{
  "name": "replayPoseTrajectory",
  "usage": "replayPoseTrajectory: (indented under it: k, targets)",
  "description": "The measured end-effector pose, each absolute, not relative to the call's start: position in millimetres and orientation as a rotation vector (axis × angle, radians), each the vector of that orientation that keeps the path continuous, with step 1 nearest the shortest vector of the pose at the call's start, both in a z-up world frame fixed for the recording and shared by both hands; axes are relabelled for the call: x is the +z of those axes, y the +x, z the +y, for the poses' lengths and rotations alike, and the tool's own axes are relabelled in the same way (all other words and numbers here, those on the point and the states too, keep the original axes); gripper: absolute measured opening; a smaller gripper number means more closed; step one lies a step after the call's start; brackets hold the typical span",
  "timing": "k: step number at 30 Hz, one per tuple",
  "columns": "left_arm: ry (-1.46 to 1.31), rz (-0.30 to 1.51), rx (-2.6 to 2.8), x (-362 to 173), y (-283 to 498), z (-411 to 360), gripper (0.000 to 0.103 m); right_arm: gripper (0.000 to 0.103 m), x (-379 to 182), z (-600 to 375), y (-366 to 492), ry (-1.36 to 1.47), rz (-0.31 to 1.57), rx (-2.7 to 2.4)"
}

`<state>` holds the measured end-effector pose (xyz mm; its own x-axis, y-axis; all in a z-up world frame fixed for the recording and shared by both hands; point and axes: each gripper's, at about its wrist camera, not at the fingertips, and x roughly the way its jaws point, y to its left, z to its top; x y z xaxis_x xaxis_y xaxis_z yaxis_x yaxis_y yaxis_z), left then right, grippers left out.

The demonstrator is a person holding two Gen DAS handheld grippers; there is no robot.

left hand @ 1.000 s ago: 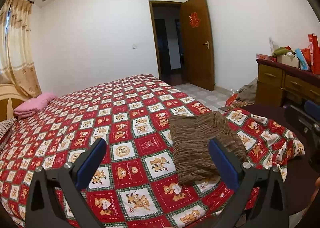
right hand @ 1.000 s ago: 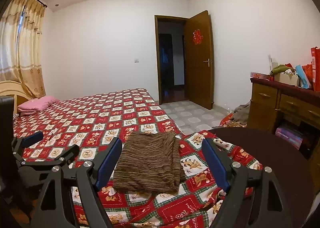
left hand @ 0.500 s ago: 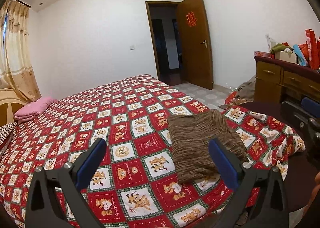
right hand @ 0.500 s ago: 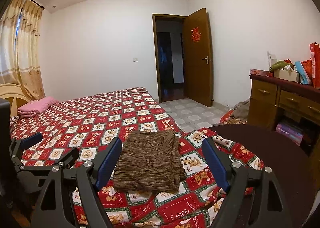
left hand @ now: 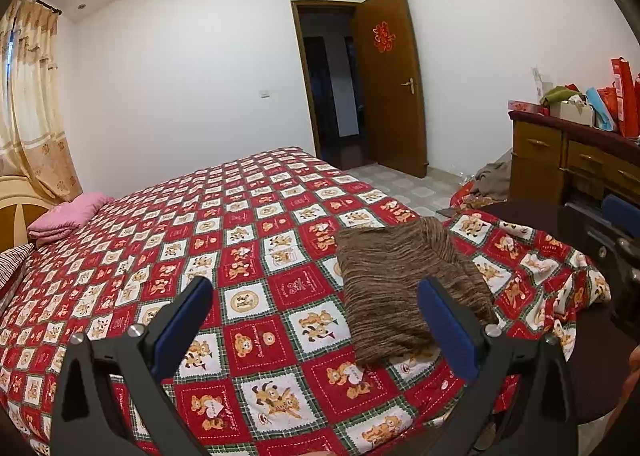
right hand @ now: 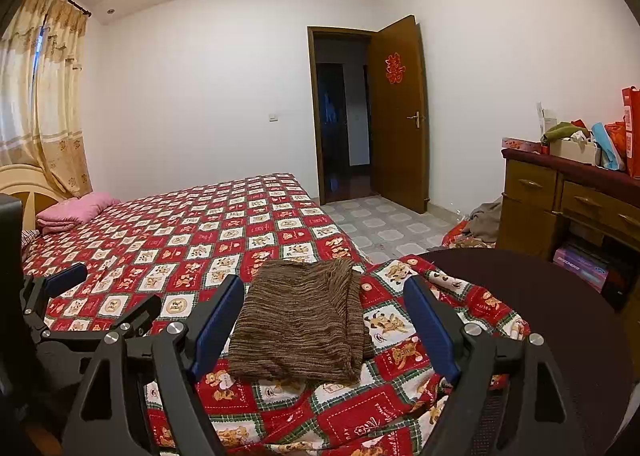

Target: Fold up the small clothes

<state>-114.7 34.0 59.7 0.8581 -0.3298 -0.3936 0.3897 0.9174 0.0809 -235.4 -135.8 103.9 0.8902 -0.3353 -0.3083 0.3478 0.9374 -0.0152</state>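
Brown striped knit garment (right hand: 300,320) lies already folded into a flat rectangle near the foot corner of the bed with the red teddy-bear patchwork quilt (left hand: 240,240). Left tool (left hand: 316,308) and right tool (right hand: 324,312) both hover above it, jaws wide, gripping nothing. Fold looks finished; next move likely calls for another garment or setting this one aside.
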Motion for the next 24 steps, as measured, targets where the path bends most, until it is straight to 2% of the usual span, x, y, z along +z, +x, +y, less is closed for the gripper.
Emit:
replayPoseTrajectory:
  k: [24]
  targets:
    - [0.162,0.386,-0.379,59.2,-115.0,32.7,0.103,0.083,104.1,-136.5,-237.1,0.043,0.305,-0.354]
